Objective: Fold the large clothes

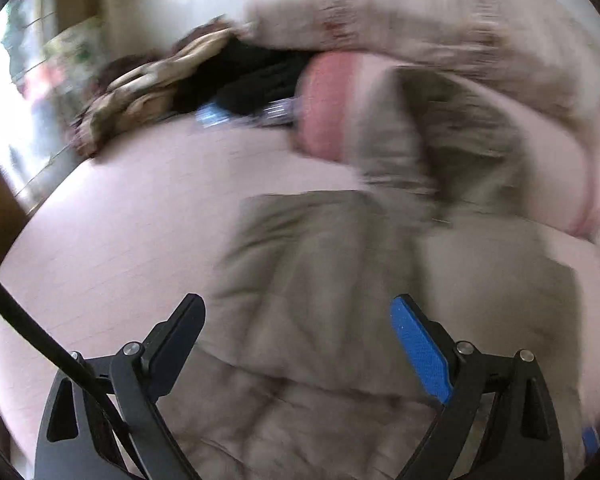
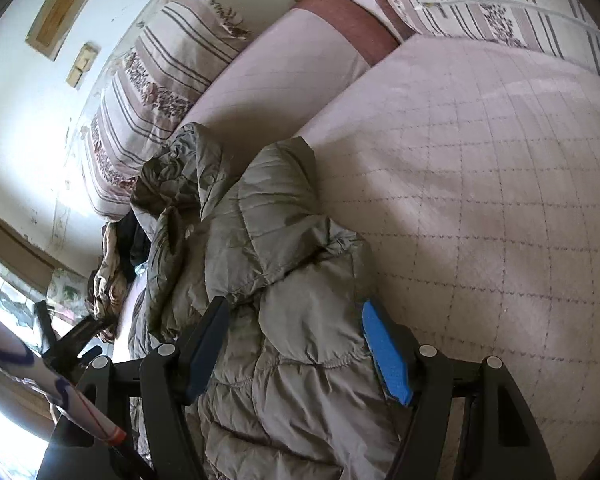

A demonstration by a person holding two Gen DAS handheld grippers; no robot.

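Note:
A grey-olive quilted puffer jacket [image 2: 260, 248] lies crumpled on a pale pink quilted bed [image 2: 480, 168]. In the left wrist view the jacket [image 1: 320, 280] is blurred by motion. My left gripper [image 1: 298, 316] is open above the jacket's body, with nothing between its fingers. My right gripper [image 2: 296, 324] is open, its fingers either side of a bunched fold with an elastic hem; the fingers are not closed on the cloth. The left gripper also shows at the left edge of the right wrist view [image 2: 66, 340].
Striped floral pillows [image 2: 160, 80] and a pink bolster [image 2: 340, 12] line the wall side of the bed. A brown patterned cloth and dark items [image 1: 160, 88] lie in a heap near the pillows. A window [image 2: 4, 292] is at the left.

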